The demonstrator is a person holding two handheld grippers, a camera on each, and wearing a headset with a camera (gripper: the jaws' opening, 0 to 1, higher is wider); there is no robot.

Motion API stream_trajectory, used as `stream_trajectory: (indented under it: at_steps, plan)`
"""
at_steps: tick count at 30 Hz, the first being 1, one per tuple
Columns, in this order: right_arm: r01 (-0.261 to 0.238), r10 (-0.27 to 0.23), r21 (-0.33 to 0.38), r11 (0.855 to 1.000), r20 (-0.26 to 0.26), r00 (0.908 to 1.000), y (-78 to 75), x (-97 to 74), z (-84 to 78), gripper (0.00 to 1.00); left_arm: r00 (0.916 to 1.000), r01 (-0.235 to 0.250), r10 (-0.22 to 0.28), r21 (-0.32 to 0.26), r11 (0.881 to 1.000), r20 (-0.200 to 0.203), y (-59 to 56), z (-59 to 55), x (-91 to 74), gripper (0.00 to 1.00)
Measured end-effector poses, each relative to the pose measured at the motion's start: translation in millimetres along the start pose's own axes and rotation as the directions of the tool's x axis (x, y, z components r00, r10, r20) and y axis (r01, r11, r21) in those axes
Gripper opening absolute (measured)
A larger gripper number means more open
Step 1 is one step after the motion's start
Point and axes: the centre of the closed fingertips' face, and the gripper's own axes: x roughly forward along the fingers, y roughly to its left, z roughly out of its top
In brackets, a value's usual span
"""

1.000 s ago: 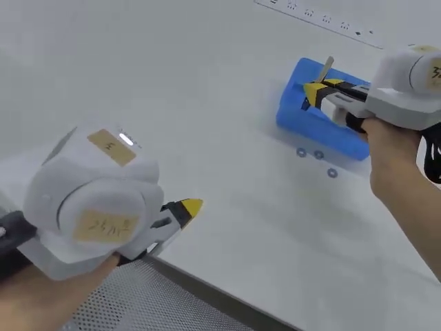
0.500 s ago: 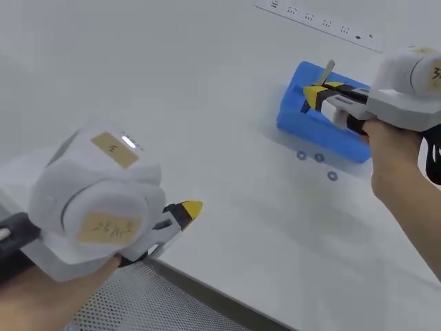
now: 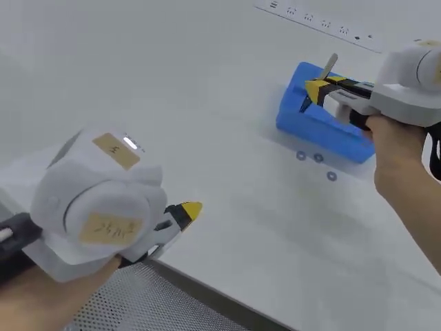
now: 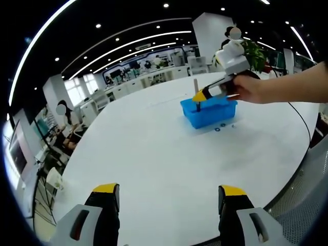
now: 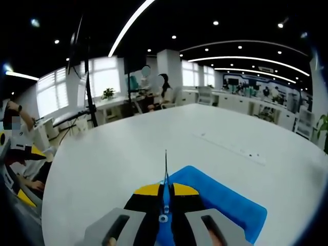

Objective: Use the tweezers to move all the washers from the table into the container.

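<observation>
With the right gripper's [image 3: 313, 93] jaws clamped on the tweezers [image 3: 329, 67] above the container [image 3: 324, 127] and three washers [image 3: 318, 158] on the surface [image 3: 207, 124] just beside its near wall, best tip the tweezers steeply and close on one washer slowly; the left gripper [image 3: 189, 209] hangs aside, jaws wide.

My right gripper [image 3: 313, 92], its shell looking like matt white plastic with yellow tips, is pinching thin bare-metal tweezers [image 5: 165, 164]. Just below those tips the container [image 3: 310, 124] is showing as smooth blue plastic. The washers [image 3: 318, 158] near it are looking bluish and faintly shiny. The table [image 3: 227, 124] is looking smooth, matt white. Beneath my left gripper [image 4: 169, 190], a grey perforated sheet [image 3: 138, 296] is showing.
</observation>
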Motion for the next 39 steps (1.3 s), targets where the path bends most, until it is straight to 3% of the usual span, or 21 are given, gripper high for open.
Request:
stream_trajectory:
  at_steps: [10, 29, 39]
  plan:
    - [-0.005, 0.005, -0.006, 1.000, 0.034, 0.9994, 5.0, -6.1, 12.1, 0.03, 1.0000, 0.003, -0.003, 0.005, 1.000, -0.003, -0.4, -0.8, 0.4, 0.80]
    - [-0.001, -0.004, 0.030, 1.000, 0.142, 0.9899, 12.0, -36.6, 45.1, 0.03, 1.0000, 0.004, -0.004, 0.011, 1.000, -0.008, -1.2, -1.7, -0.4, 0.80]
    - [-0.039, 0.023, 0.084, 0.996, 0.180, 0.9833, 23.4, -52.4, 46.4, 0.02, 0.9999, 0.005, -0.005, 0.016, 1.000, -0.014, -1.6, -2.4, -0.6, 0.80]
